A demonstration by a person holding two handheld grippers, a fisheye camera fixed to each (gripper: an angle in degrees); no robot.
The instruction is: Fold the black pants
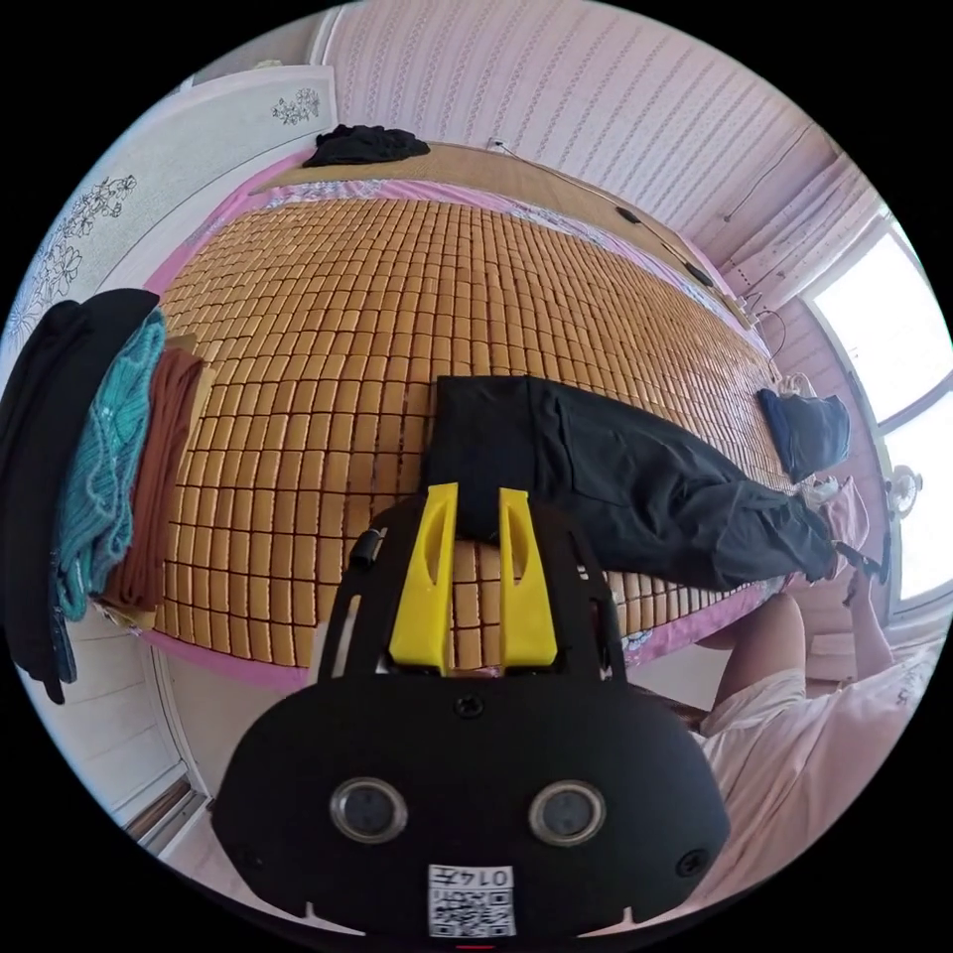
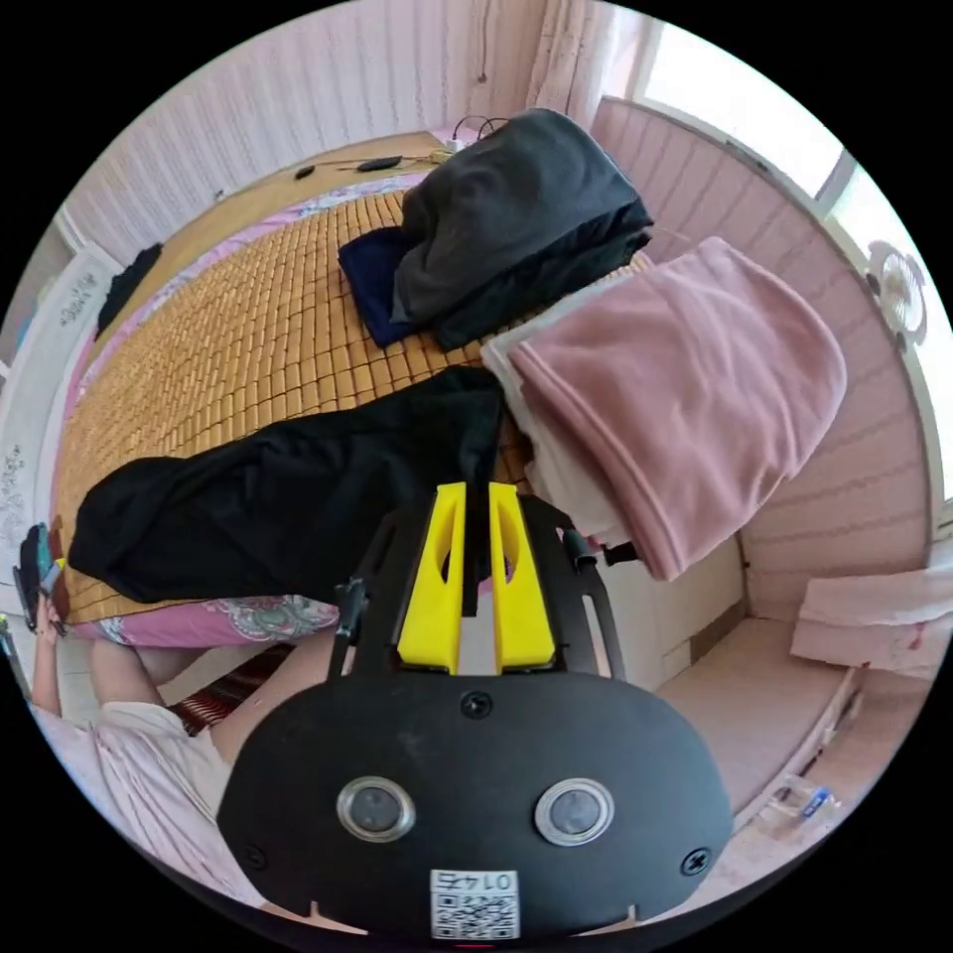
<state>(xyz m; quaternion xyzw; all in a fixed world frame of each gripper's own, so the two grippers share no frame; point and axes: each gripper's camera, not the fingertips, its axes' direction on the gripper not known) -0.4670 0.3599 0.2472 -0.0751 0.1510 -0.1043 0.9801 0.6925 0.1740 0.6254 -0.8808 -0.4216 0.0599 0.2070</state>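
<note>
While the black pants (image 1: 635, 476) lie stretched along the near edge of a bed covered by a tan bamboo-tile mat (image 1: 328, 328), each end is caught by a gripper. Seen from its own camera, the left gripper (image 1: 477, 506) has its yellow jaws pinched onto one end of the pants. At the other end, the right gripper (image 2: 476, 501) clamps a fold of black cloth between its close-set jaws. Just beside that end sits a folded pink blanket (image 2: 685, 397).

No legible text anywhere
</note>
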